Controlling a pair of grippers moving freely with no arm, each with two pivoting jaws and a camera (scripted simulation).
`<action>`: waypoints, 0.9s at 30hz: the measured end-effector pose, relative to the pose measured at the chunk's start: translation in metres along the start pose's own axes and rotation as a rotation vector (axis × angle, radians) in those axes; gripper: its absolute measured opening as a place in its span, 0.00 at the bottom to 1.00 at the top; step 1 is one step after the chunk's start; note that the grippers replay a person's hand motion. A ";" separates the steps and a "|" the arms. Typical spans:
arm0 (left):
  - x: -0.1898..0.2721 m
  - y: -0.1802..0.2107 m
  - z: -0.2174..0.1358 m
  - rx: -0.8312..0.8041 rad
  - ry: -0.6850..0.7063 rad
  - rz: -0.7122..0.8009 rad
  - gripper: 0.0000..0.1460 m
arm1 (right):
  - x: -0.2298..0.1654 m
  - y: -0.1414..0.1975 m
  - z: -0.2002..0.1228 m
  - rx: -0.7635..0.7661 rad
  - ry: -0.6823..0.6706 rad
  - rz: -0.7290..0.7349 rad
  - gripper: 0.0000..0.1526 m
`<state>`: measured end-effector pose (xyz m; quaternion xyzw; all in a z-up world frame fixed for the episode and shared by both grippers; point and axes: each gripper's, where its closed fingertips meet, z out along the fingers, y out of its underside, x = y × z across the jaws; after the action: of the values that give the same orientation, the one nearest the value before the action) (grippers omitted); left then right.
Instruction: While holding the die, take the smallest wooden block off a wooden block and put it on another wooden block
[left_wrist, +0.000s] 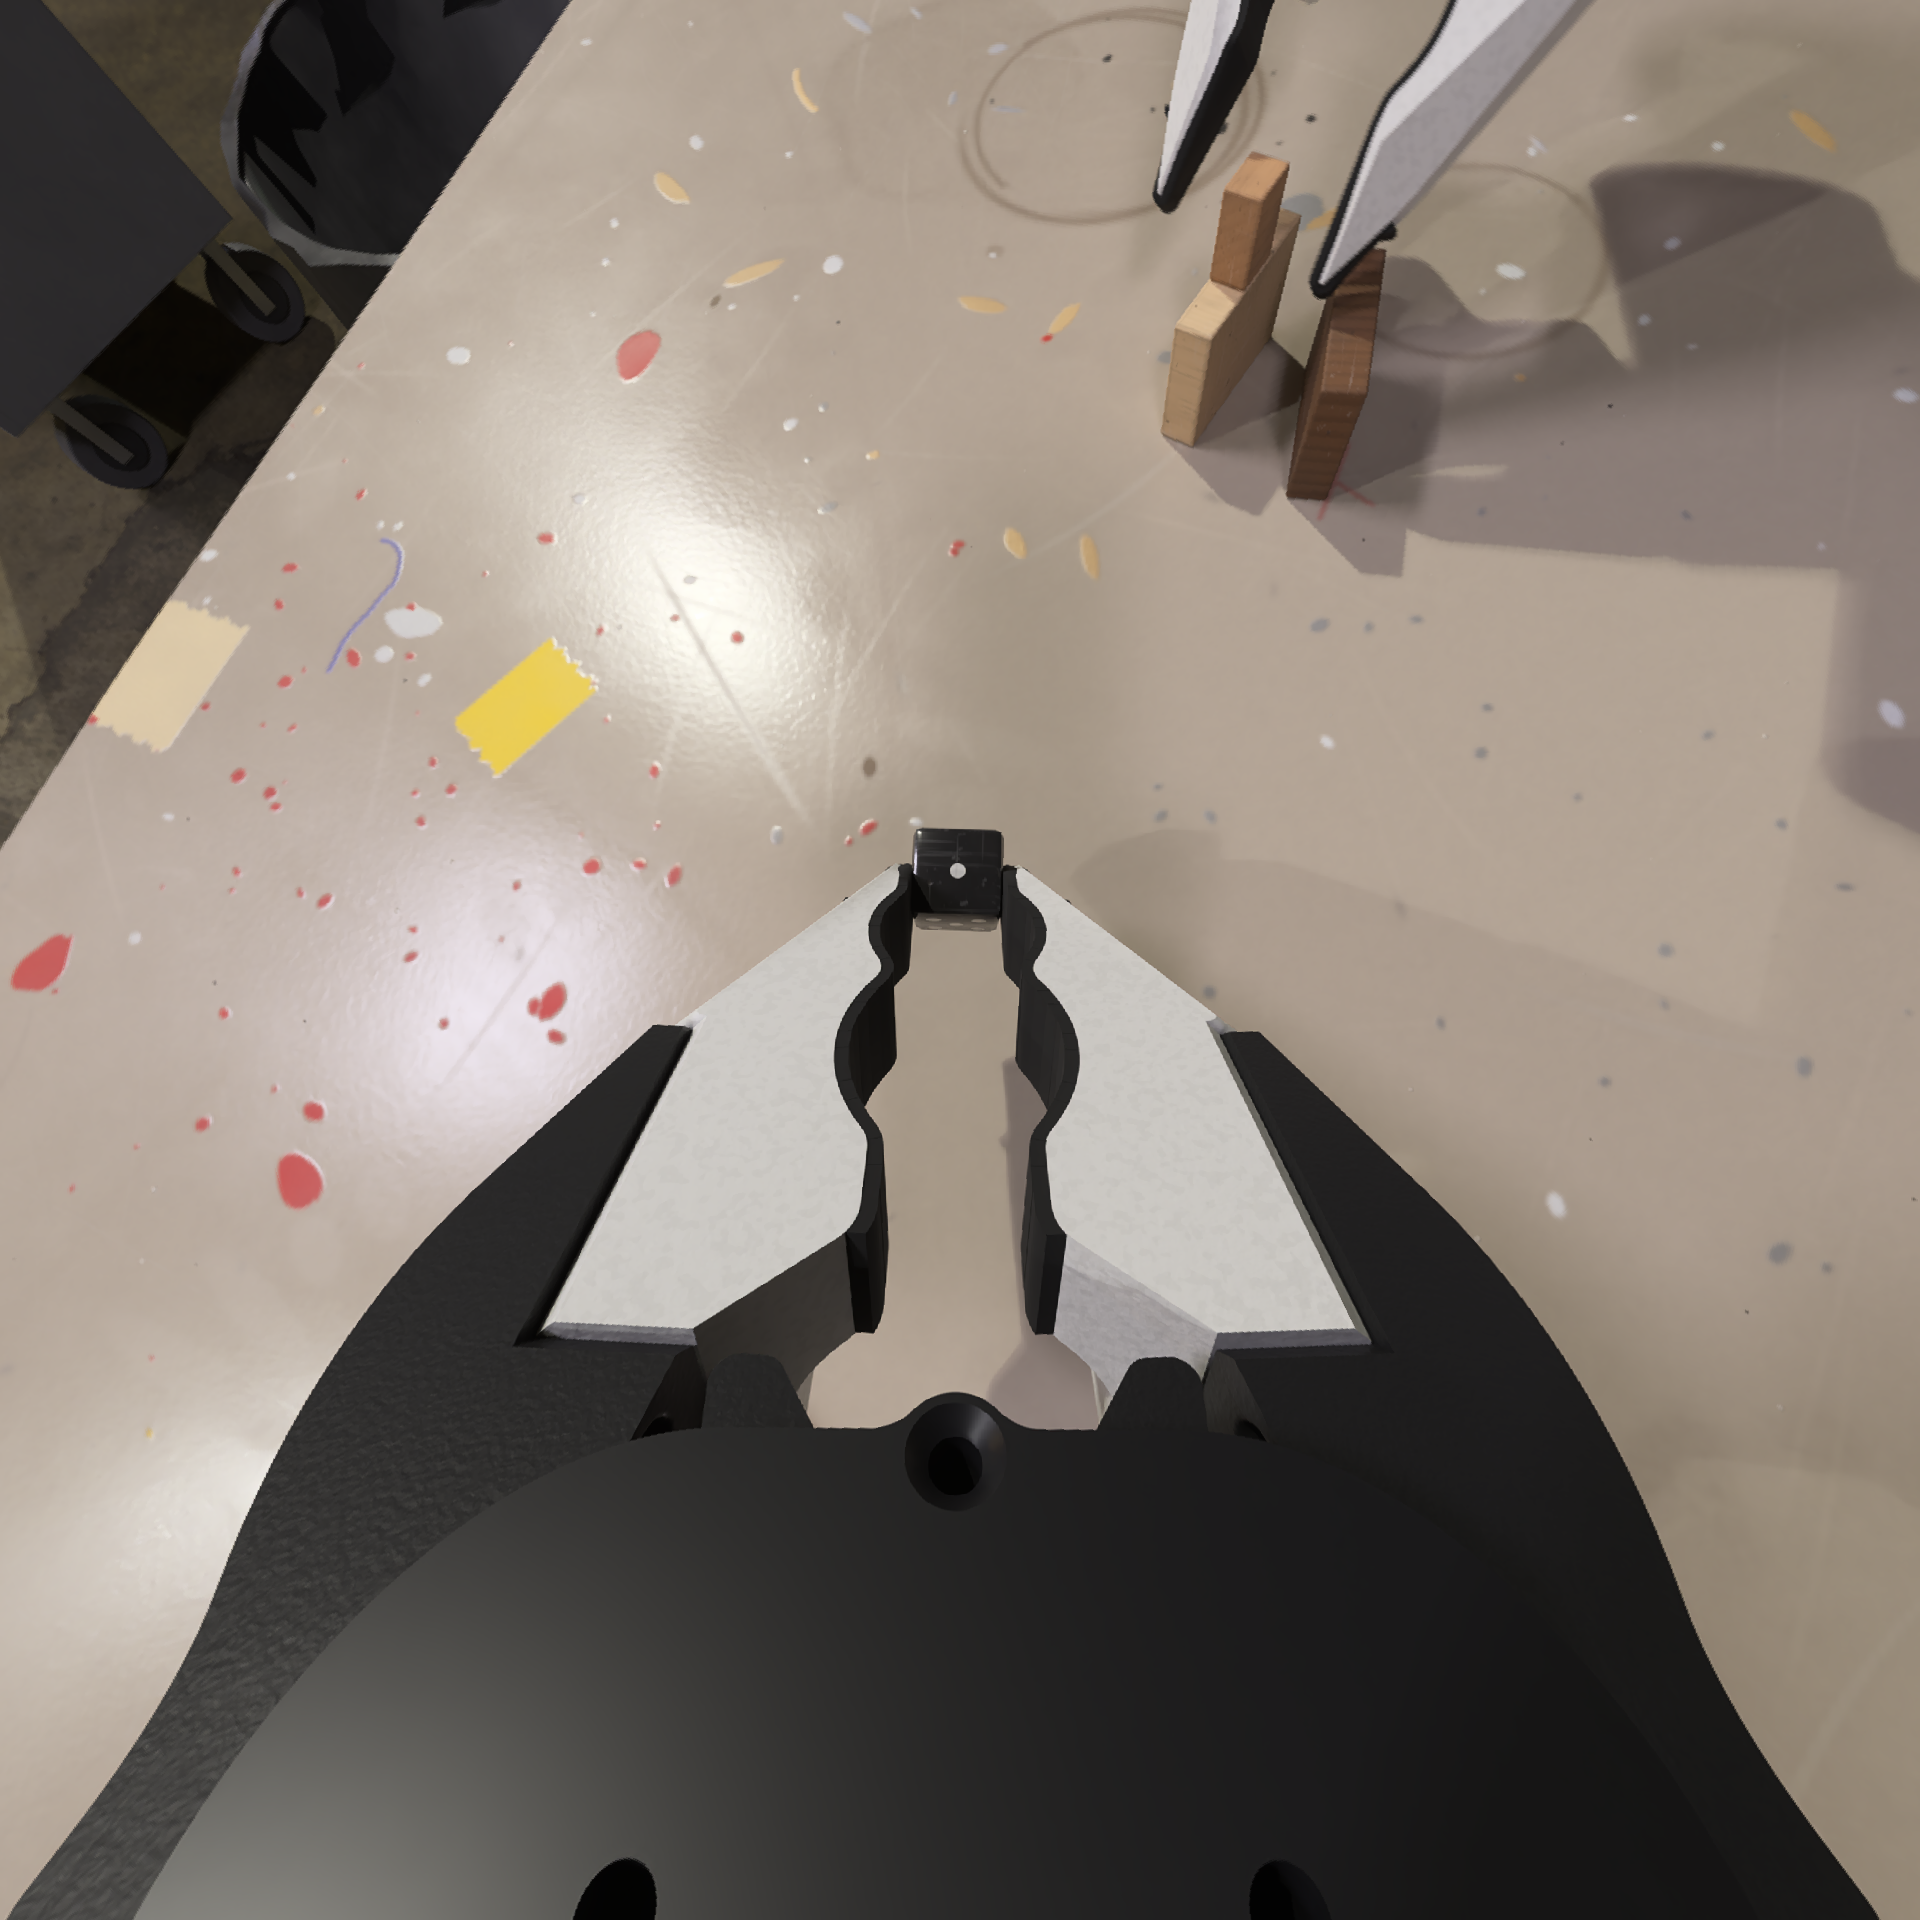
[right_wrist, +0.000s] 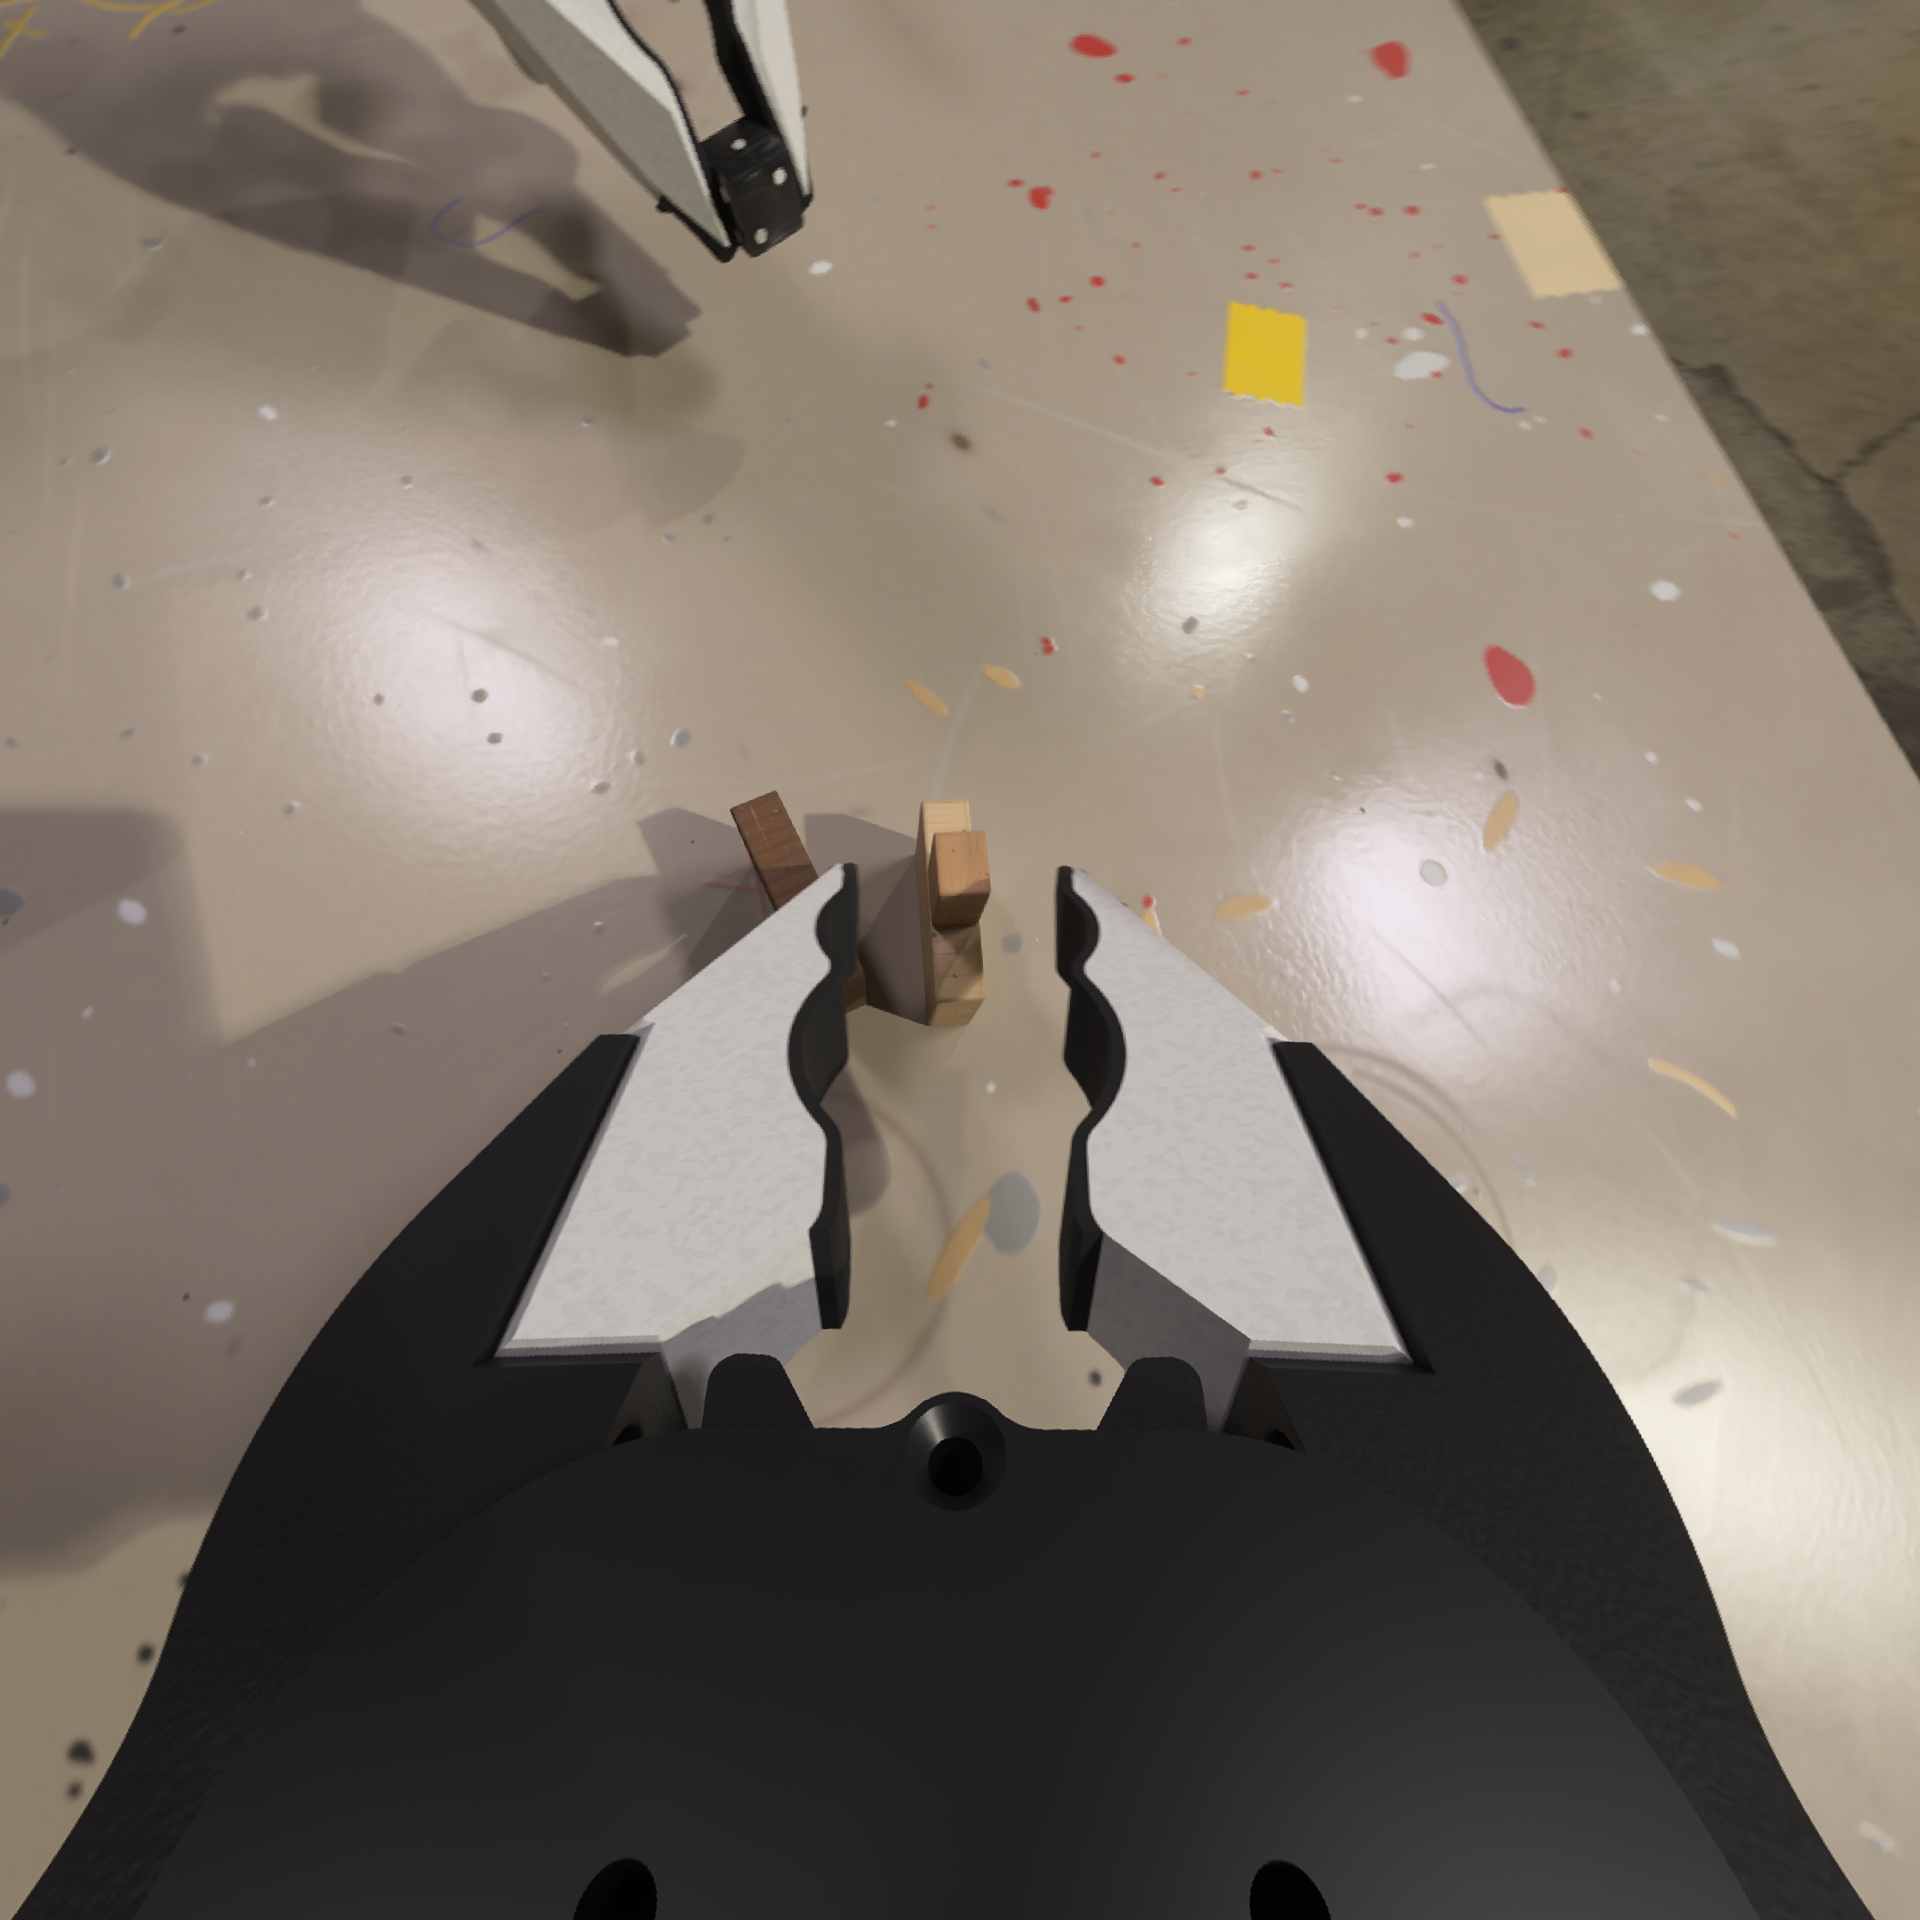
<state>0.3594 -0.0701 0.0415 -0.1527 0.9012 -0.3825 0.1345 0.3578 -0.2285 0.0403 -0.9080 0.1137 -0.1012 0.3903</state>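
Observation:
My left gripper (left_wrist: 956, 883) is shut on a black die (left_wrist: 957, 871) with white pips and holds it above the table; it also shows far off in the right wrist view (right_wrist: 753, 213). A small reddish wooden block (left_wrist: 1252, 218) stands on a pale wooden block (left_wrist: 1231, 327). A dark brown wooden block (left_wrist: 1340, 379) stands beside them. My right gripper (right_wrist: 956, 883) is open, its fingertips on either side of the small block (right_wrist: 961, 878) on the pale block (right_wrist: 951, 961), not touching. The dark block (right_wrist: 774, 862) is left of them, partly hidden by my left finger.
The beige table (left_wrist: 1351, 831) is speckled with paint spots and has a yellow tape patch (left_wrist: 527, 707) and a tan tape patch (left_wrist: 171, 675). A dark wheeled cart (left_wrist: 94, 239) stands beyond the table's left edge. The table's edge (right_wrist: 1704, 436) runs along the right in the right wrist view.

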 end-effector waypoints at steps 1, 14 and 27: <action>0.000 0.002 0.000 0.000 0.000 -0.003 0.11 | -0.001 -0.001 0.002 -0.010 -0.029 -0.014 0.20; 0.002 0.007 0.000 0.010 0.013 -0.012 0.11 | -0.016 -0.001 0.001 -0.048 -0.275 -0.248 0.06; 0.004 0.007 0.001 0.013 0.015 -0.011 0.11 | -0.035 -0.012 -0.005 0.008 -0.344 -0.308 0.11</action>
<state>0.3549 -0.0676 0.0350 -0.1538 0.8990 -0.3901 0.1265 0.3242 -0.2139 0.0486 -0.9170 -0.0951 -0.0036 0.3874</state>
